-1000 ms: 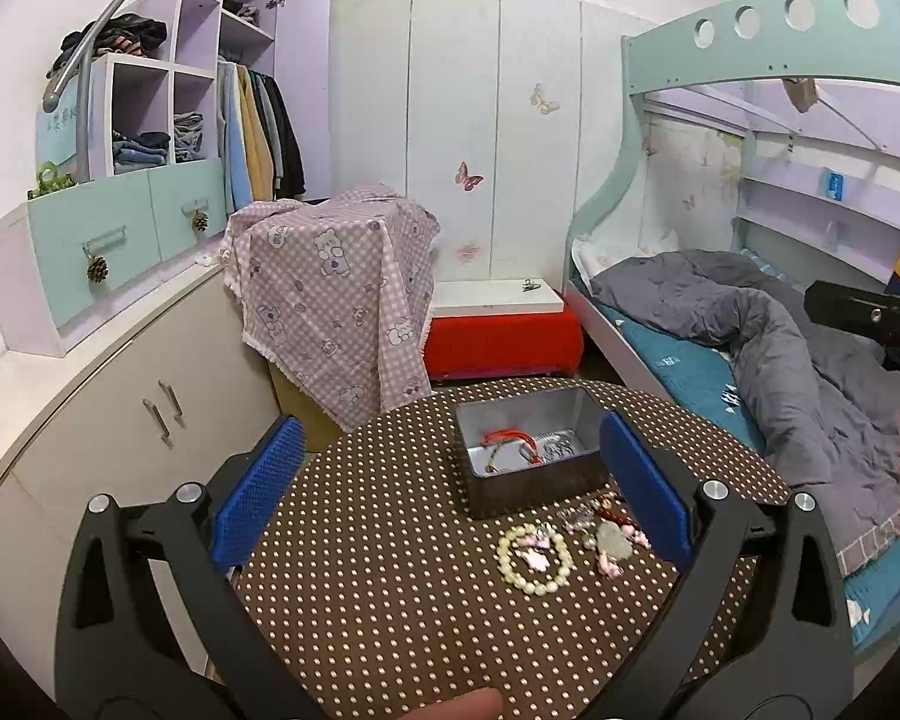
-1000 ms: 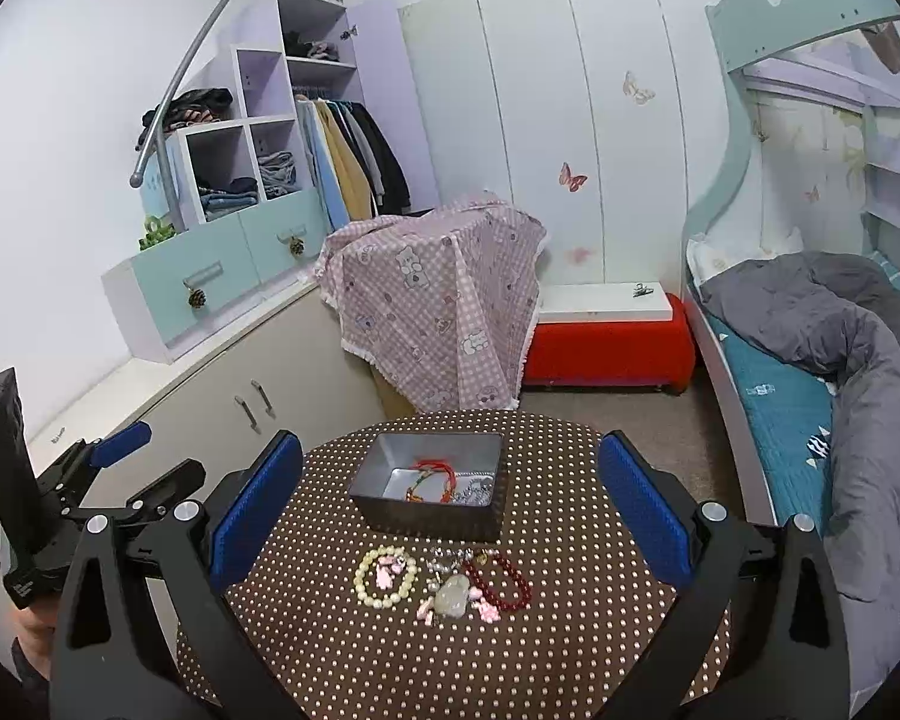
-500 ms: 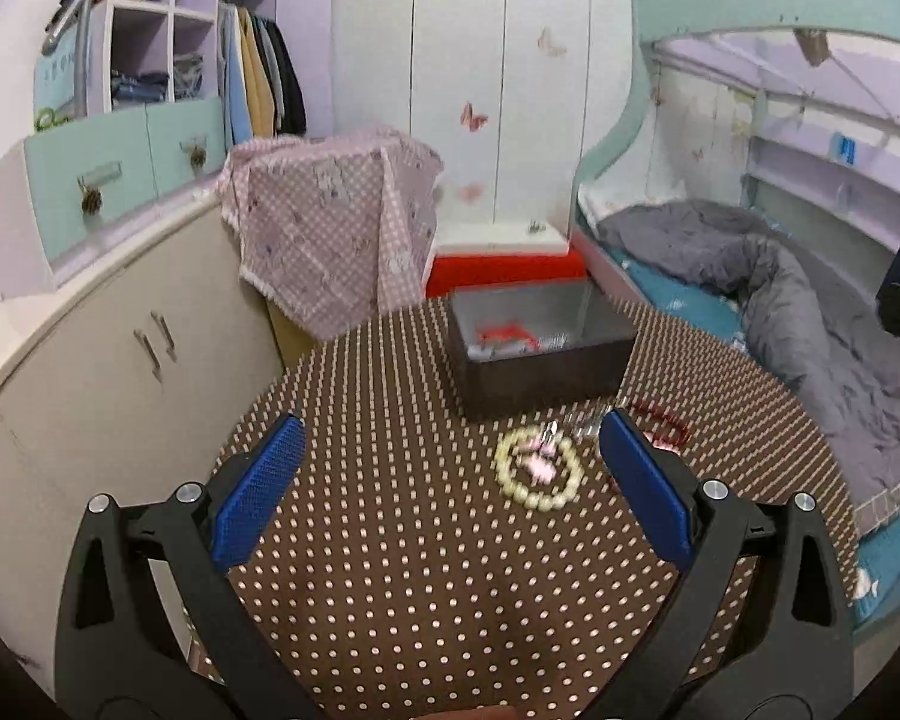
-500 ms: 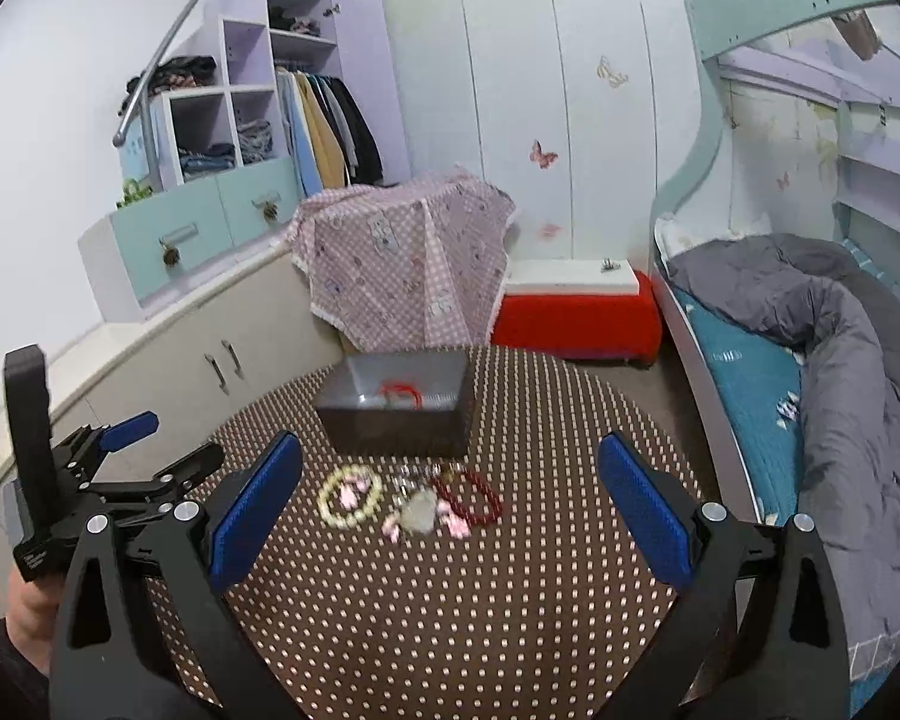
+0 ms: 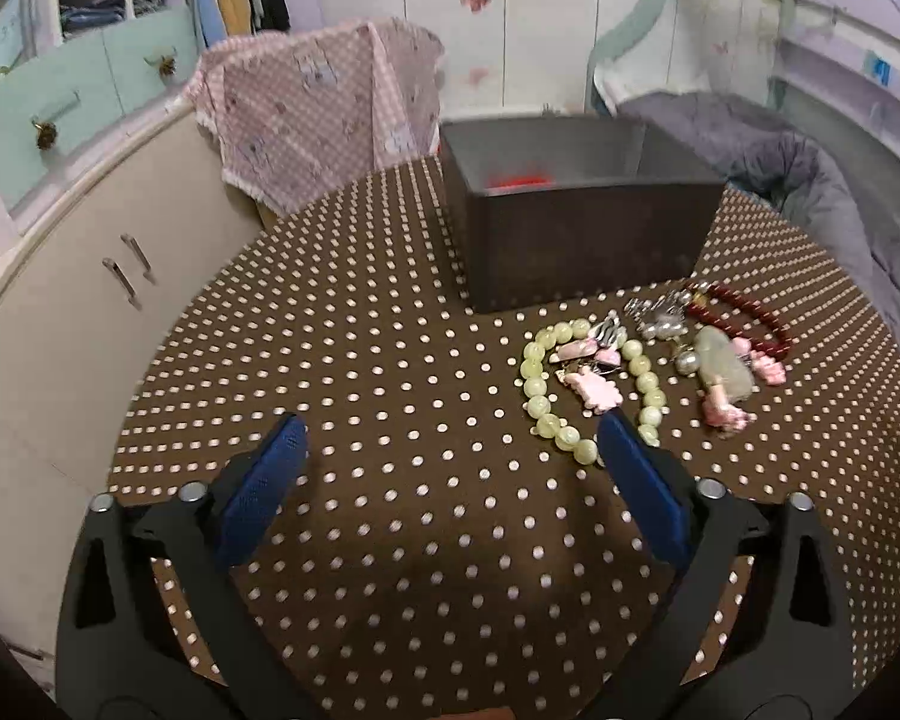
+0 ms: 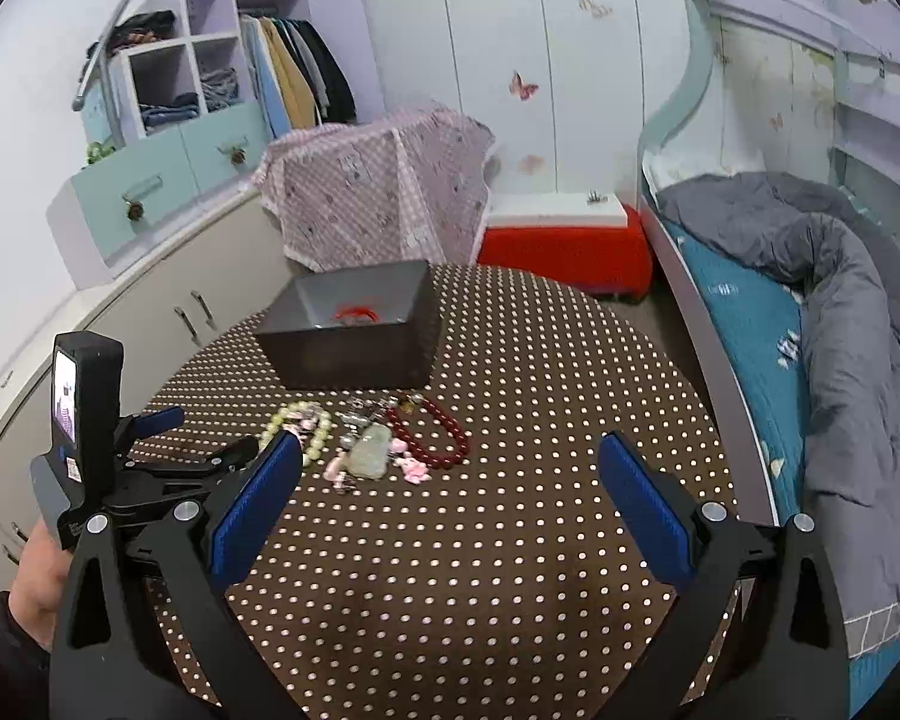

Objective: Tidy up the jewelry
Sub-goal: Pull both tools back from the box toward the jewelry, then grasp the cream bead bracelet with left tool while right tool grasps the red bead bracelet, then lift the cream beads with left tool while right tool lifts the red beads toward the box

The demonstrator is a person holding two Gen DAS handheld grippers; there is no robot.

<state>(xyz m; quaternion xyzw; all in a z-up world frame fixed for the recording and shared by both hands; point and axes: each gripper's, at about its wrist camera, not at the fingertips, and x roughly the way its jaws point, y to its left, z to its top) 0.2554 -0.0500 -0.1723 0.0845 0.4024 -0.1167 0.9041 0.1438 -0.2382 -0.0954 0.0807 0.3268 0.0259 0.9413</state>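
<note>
A dark grey box [image 5: 582, 234] stands on the round dotted table [image 5: 390, 396] with something red inside. In front of it lie a pale green bead bracelet [image 5: 540, 396], pink charms [image 5: 597, 387], silver pieces [image 5: 660, 324], a grey-green pendant [image 5: 723, 363] and a dark red bead bracelet [image 5: 750, 315]. My left gripper [image 5: 450, 450] is open and empty, low over the table, its right finger just beside the green bracelet. My right gripper [image 6: 450, 474] is open and empty, higher up and farther back; the box [image 6: 354, 330], green bracelet [image 6: 306, 426] and red bracelet [image 6: 432, 429] show ahead of it.
A pink checked cloth [image 6: 378, 198] covers something behind the table. Cabinets [image 6: 168, 300] run along the left. A red bench [image 6: 564, 246] and a bunk bed with a grey quilt [image 6: 822, 276] stand to the right. The left hand-held gripper shows in the right wrist view [image 6: 120, 450].
My left gripper has dropped and moved forward, close to the jewelry pile. My right gripper has also come down toward the table. Both stay open.
</note>
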